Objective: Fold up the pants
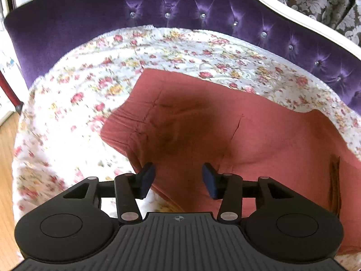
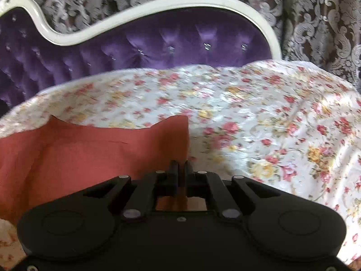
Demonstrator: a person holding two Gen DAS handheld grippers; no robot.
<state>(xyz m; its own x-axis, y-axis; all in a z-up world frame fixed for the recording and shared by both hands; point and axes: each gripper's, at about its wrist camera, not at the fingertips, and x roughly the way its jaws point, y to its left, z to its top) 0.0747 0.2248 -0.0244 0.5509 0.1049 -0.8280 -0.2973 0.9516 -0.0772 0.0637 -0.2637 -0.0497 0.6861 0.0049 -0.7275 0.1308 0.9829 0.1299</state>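
Observation:
Terracotta pink pants (image 1: 225,131) lie on a floral cover (image 1: 90,85) over a sofa seat. My left gripper (image 1: 178,178) is open and empty, its blue-padded fingers hovering over the near edge of the pants by the waistband end. In the right wrist view the pants (image 2: 90,153) spread to the left. My right gripper (image 2: 179,169) is shut on the pants' right near corner, and the cloth rises toward it.
A purple tufted sofa back (image 1: 203,6) with a white frame (image 2: 158,4) runs behind the seat. The floral cover (image 2: 270,124) extends far to the right. Patterned curtains (image 2: 315,22) hang behind. Wood floor (image 1: 6,158) lies at the left.

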